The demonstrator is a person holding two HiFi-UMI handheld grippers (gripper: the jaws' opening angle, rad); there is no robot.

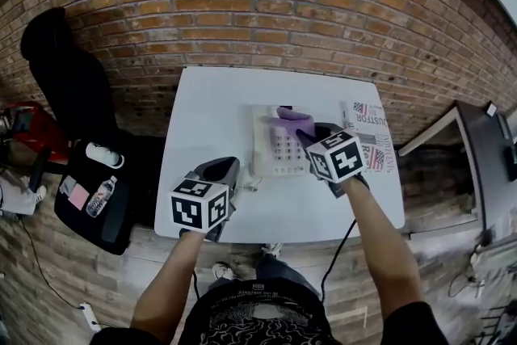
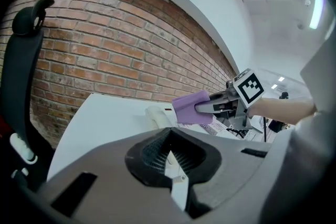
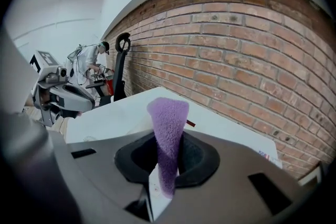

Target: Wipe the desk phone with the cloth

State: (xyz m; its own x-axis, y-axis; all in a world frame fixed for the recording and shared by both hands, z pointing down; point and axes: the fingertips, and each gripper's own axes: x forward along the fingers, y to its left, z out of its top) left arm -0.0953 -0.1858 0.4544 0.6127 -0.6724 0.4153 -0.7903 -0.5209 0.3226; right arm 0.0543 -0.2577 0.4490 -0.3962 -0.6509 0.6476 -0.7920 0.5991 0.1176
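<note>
The right gripper (image 1: 308, 133) pinches a purple cloth (image 1: 292, 119) over the far end of the white desk phone (image 1: 275, 149), mid-desk (image 1: 212, 105). The left gripper (image 1: 224, 167), jaws together and empty, is just left of the phone's near end.

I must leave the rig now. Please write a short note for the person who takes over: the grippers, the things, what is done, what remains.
Left gripper: fingers shut, empty, at the near left part of the table, beside the desk phone.
Right gripper: fingers shut on the purple cloth, held over the phone's far end; whether they touch cannot be told.
Done: the cloth is gripped and at the phone. How much is wiped does not show.
Left: wipe the phone.
</note>
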